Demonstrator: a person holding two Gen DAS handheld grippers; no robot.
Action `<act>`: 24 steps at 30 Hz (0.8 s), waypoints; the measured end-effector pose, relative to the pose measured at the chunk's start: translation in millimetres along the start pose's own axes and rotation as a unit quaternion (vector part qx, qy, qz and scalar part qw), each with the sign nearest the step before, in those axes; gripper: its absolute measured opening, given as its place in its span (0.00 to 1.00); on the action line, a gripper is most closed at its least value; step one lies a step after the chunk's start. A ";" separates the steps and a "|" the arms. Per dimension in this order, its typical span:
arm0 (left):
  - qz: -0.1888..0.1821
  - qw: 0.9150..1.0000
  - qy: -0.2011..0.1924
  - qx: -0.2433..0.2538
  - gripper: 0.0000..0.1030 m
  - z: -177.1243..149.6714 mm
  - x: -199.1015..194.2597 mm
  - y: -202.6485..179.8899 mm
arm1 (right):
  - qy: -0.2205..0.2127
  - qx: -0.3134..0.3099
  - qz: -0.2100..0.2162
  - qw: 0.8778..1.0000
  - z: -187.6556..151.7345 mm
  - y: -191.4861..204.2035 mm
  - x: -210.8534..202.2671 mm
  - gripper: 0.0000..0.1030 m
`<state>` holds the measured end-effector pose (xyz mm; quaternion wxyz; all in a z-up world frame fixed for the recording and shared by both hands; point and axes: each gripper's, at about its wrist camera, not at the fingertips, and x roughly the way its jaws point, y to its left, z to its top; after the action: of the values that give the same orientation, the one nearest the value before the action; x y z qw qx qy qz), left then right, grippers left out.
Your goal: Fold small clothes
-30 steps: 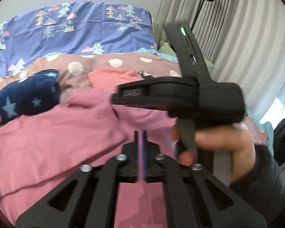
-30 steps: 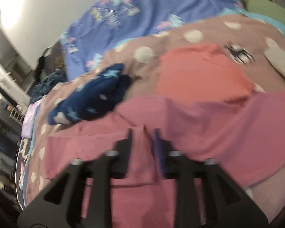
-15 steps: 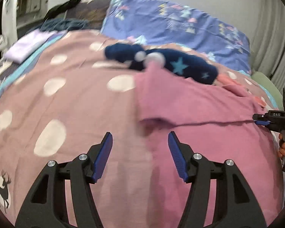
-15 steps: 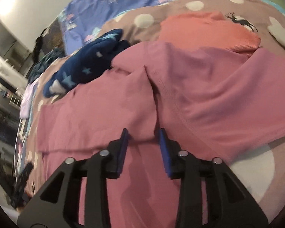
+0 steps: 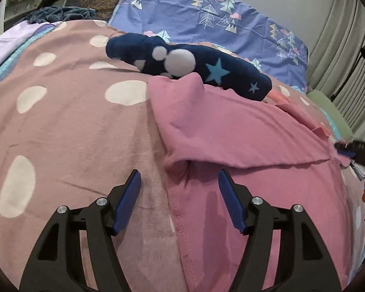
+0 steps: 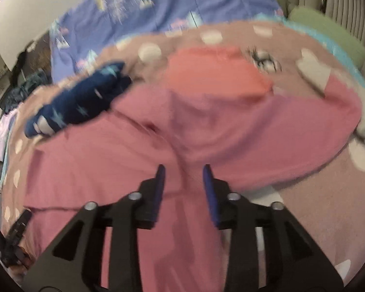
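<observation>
Left wrist view: left tongs (image 5: 178, 189) were opening, empty, over the pink garment (image 5: 243, 131) fold near the bed's left side; right tongs (image 6: 183, 182) were opening, nothing gripped; best to pinch both layers at that hem corner.

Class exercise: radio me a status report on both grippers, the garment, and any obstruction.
Left gripper opening, empty, over pink shirt edge. Right gripper opening, empty, above it. Shirt partly folded. Navy star garment touching its far corner.

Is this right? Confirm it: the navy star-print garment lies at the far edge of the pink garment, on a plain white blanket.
Not quite. The navy star-print garment does lie at the far edge of the pink garment, but the blanket is dusty pink with white dots, not plain white. The left wrist view shows it.
</observation>
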<state>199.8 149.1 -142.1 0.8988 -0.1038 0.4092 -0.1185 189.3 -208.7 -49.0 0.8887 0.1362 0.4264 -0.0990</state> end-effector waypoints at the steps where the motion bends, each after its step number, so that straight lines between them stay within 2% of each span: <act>1: -0.003 1.000 0.000 -0.003 0.61 -0.2 0.3 0.7 | -0.005 -0.017 0.018 1.000 3.4 16.1 -3.5 0.35; 4: -0.013 1.000 -0.006 -0.018 0.48 3.0 0.5 6.1 | 0.013 -0.086 0.092 0.992 9.6 86.2 -0.7 0.40; 5: -0.015 1.000 -0.006 -0.025 0.47 3.5 0.9 8.3 | 0.026 -0.119 0.117 0.986 8.2 119.6 4.7 0.44; 8: -0.032 0.998 -0.013 -0.043 0.44 1.7 0.6 15.2 | 0.065 -0.196 0.154 0.966 6.7 201.6 29.5 0.44; 10: -0.037 0.998 -0.015 -0.047 0.38 1.0 0.0 17.6 | 0.091 -0.209 0.160 0.960 8.6 239.7 50.7 0.44; 13: -0.040 0.998 -0.017 -0.055 0.31 0.6 -1.2 20.6 | 0.124 -0.207 0.168 0.956 12.7 281.1 76.3 0.44; 19: -0.043 0.997 -0.020 -0.062 0.22 0.2 -2.3 23.9 | 0.143 -0.220 0.164 0.951 17.5 326.6 113.4 0.45; 21: -0.045 0.997 -0.019 -0.058 0.19 -0.6 -2.1 21.9 | 0.152 -0.233 0.159 0.947 17.4 339.9 127.3 0.52; 24: -0.052 0.997 -0.016 -0.060 0.19 -1.8 -0.6 22.4 | 0.172 -0.229 0.158 0.945 20.2 352.1 149.1 0.53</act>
<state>200.9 170.5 -149.2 0.8898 -0.1804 0.3954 -0.1391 399.0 107.8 -98.5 0.8135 0.0096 0.5566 0.1683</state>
